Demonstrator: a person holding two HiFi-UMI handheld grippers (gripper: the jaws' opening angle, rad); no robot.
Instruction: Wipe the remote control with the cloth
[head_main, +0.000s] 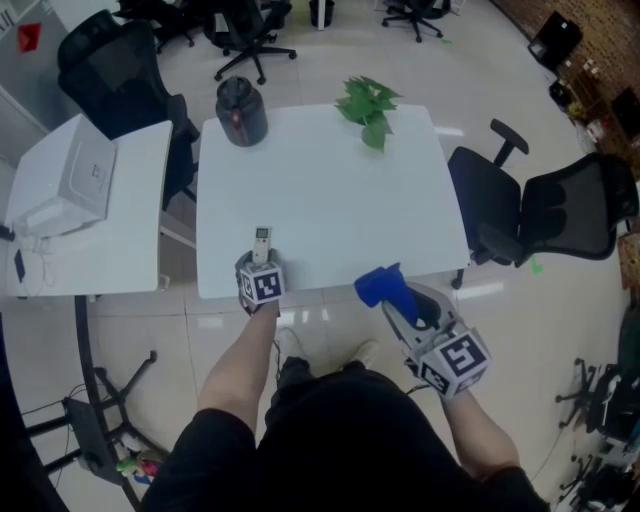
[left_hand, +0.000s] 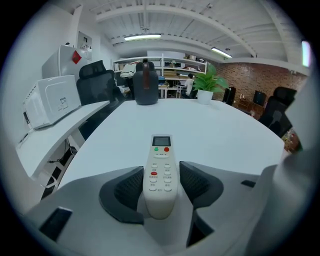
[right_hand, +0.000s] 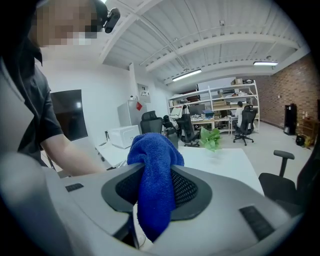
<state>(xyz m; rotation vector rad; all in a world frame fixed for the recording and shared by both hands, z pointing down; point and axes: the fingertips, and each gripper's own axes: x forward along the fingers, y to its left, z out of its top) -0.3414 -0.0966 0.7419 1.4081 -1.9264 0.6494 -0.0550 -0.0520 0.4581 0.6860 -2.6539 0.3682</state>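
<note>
**Desk:** Left tongs, what have you got?

**Operator:** On my left gripper view, the left gripper (left_hand: 161, 180) is angled down at the near edge of the white table (head_main: 330, 200). Its jaws stand fairly wide. The remote control (left_hand: 161, 155) lies lengthwise between them, display end pointing away from me and buttons up. I see a thin gap at the right pad. The left pad is right at the remote's edge, and I cannot tell whether it touches. I read that as no grip.

**Desk:** Is the remote on the table?

**Operator:** Head view puts it near the table's front edge, left of centre, just ahead of the marker cube. Its far end is over the tabletop. The near end sits back in the gripper's throat, so I cannot say what carries it there.

**Desk:** Right side?

**Operator:** The right gripper (right_hand: 157, 187) is clamped on the blue cloth (right_hand: 155, 165). The cloth is bunched above the pads and hangs down below them. Head view shows this gripper just off the table's front edge, well to the right of the remote, and the cloth touches nothing else.

**Desk:** Anything else on the table?

**Operator:** A dark jug (head_main: 240, 110) at the far left corner and a green plant (head_main: 368, 108) at the far edge. A white appliance (head_main: 62, 185) stands on the side table to the left. A black office chair (head_main: 545, 210) is on the right.
</note>
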